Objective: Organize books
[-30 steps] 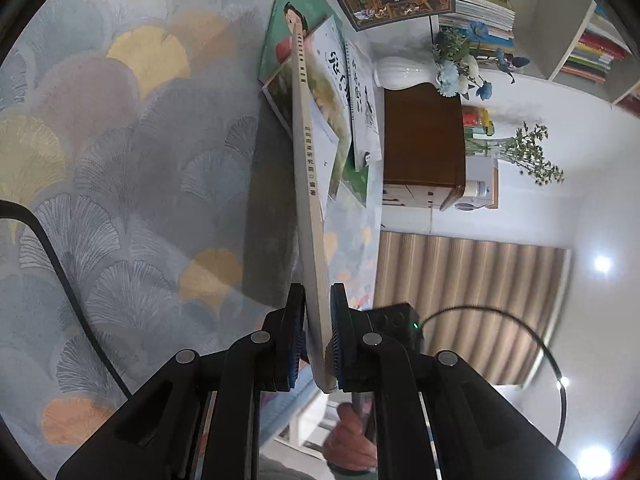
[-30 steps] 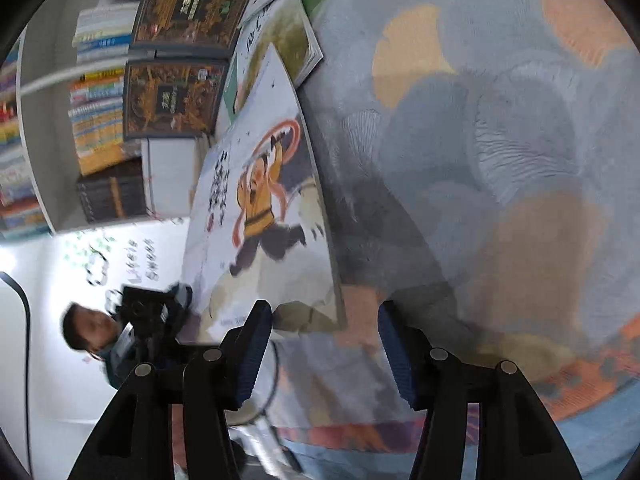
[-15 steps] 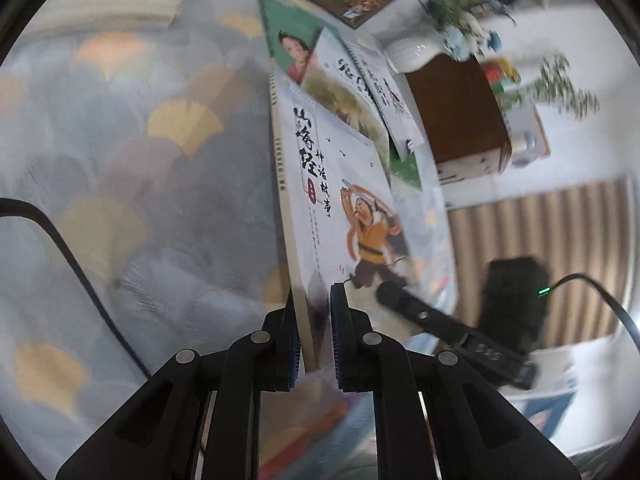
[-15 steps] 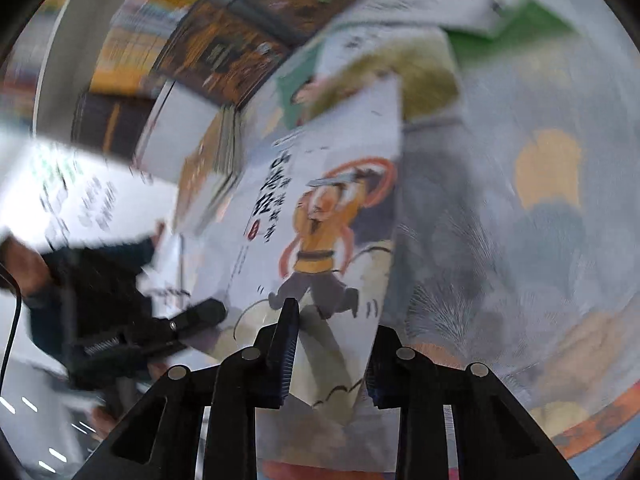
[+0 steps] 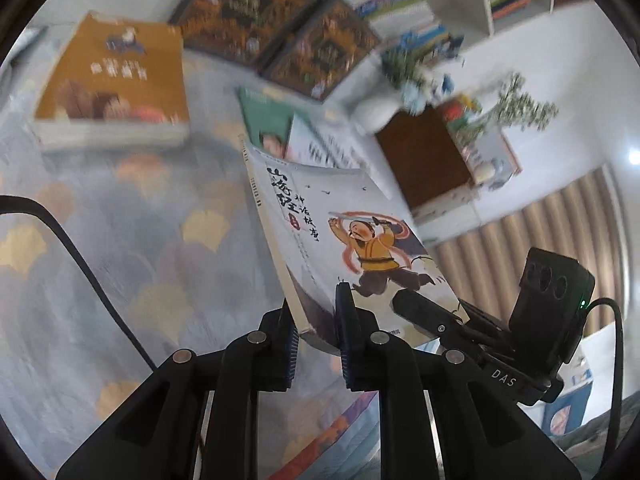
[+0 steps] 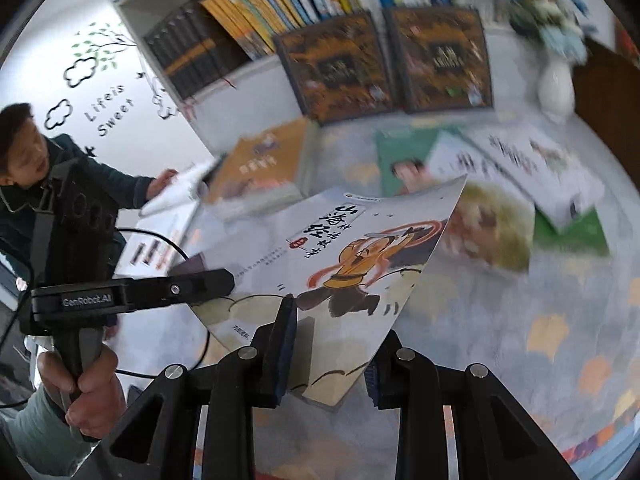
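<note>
The thin picture book [image 5: 352,240] hangs in the air above the patterned rug [image 5: 120,240], clear of the other books on the floor, pinched at its lower edge by both claws at once. The left gripper [image 5: 316,340] is pressed together on the corner by the spine; the right gripper [image 6: 324,344] is clamped on the same bottom edge further along, with its far pad hidden behind the cover. The main risk, as I judge it, is that two hands on one floppy paperback pull against each other: if they twist or drift apart unevenly, the cover could crease or tear at the pads, or the book could slide out of one grip and swing from the other. The upper part of the cover is unsupported and already bows a little, so a quick swing could fold it. It could also clip the loose books [image 6: 520,184] lying on the rug or the stack with the orange book [image 5: 112,80] on top. Both grippers point down and forward at a slant, side by side under the book, and a hand [image 6: 84,380] grips the left handle.
</note>
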`<state>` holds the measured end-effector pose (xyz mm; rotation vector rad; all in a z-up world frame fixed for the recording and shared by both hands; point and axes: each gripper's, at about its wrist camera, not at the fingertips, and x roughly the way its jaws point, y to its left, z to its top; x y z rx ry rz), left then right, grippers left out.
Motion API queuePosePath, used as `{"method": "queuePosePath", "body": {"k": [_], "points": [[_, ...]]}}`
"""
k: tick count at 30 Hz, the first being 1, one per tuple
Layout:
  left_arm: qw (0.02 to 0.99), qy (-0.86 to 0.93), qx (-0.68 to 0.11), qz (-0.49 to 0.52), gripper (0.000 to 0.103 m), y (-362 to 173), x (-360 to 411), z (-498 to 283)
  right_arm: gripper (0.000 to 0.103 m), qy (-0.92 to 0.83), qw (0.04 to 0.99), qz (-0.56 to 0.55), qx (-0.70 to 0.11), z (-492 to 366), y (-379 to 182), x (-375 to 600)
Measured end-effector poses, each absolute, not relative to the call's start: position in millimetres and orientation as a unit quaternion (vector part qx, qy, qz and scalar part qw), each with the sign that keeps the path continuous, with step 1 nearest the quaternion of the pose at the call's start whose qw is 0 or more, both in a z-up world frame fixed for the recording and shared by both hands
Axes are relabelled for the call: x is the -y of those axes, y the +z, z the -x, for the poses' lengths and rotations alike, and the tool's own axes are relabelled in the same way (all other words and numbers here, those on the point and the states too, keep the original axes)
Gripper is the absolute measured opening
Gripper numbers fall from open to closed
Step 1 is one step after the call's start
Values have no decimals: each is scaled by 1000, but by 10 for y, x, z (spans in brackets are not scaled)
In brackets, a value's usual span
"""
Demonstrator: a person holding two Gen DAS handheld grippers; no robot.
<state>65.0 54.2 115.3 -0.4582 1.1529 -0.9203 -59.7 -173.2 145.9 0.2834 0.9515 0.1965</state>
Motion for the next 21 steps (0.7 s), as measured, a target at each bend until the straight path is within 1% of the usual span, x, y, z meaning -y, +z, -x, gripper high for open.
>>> {"method": "queuePosePath", "body": {"k": [4, 7, 12, 15, 21], "points": [[749, -392, -486, 221, 14, 1331, -800, -903, 29, 129, 885, -124, -429, 247, 1664, 1564], [771, -357, -476, 224, 14, 1308, -981, -1149, 29, 162, 878, -140, -428, -123, 1605, 1441], [787, -296, -477, 254, 15, 1092, -1270, -1492, 29, 213, 854, -158, -448, -806, 1271, 1168], [790, -265, -477, 279, 13, 907, -1393, -1691, 29, 232, 837, -172, -466, -1176, 1032, 1050], [793, -232, -486, 285, 13, 688, -1478, -2005, 30, 241, 813, -181, -497, -1787, 734, 904]]}}
